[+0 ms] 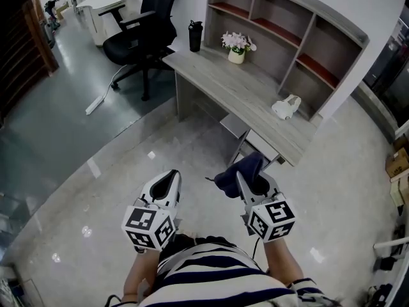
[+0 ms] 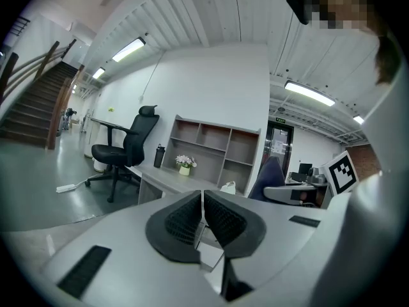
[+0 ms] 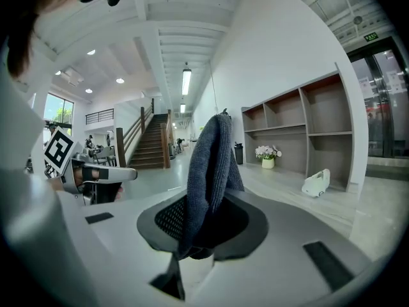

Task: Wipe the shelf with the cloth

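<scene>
Left gripper (image 2: 202,203): jaws pressed together, nothing between.
Right gripper (image 3: 203,226): pinching dark blue cloth (image 3: 211,165).
Shelf (image 1: 317,25): far right, on desk (image 1: 236,91).

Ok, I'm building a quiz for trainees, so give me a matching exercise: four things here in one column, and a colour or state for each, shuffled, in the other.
1. cloth
2. bottle
3. flowers
4. left gripper

a. shut, empty
b. in a white pot
c. black
d. clamped in the right gripper

Pairs: 1-d, 2-c, 3-b, 4-a
</scene>
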The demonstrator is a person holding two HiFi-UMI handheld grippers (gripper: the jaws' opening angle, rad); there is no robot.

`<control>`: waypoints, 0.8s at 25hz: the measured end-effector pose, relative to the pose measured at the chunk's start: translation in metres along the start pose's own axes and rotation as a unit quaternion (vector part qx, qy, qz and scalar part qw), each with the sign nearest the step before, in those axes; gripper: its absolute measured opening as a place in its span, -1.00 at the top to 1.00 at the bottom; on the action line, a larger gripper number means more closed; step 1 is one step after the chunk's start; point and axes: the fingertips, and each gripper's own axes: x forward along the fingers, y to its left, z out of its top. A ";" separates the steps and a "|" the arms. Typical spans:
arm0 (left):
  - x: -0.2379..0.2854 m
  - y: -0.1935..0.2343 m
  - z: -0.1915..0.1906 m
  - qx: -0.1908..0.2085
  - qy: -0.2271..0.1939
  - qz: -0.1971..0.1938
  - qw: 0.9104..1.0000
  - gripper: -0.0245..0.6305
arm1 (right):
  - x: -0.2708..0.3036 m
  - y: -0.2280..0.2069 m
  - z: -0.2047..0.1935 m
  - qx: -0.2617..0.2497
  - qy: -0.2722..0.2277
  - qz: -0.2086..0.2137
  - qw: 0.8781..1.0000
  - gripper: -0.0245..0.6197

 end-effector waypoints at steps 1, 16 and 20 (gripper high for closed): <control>-0.001 0.006 0.000 0.000 0.000 0.002 1.000 0.85 | 0.005 0.005 0.000 -0.002 0.002 0.002 1.000 0.64; 0.005 0.065 -0.014 -0.020 0.038 -0.006 0.999 0.85 | 0.057 0.036 -0.004 -0.003 0.028 -0.002 1.000 0.64; 0.023 0.069 -0.011 -0.021 0.041 -0.017 0.999 0.85 | 0.069 0.027 0.002 -0.006 0.030 -0.011 0.999 0.64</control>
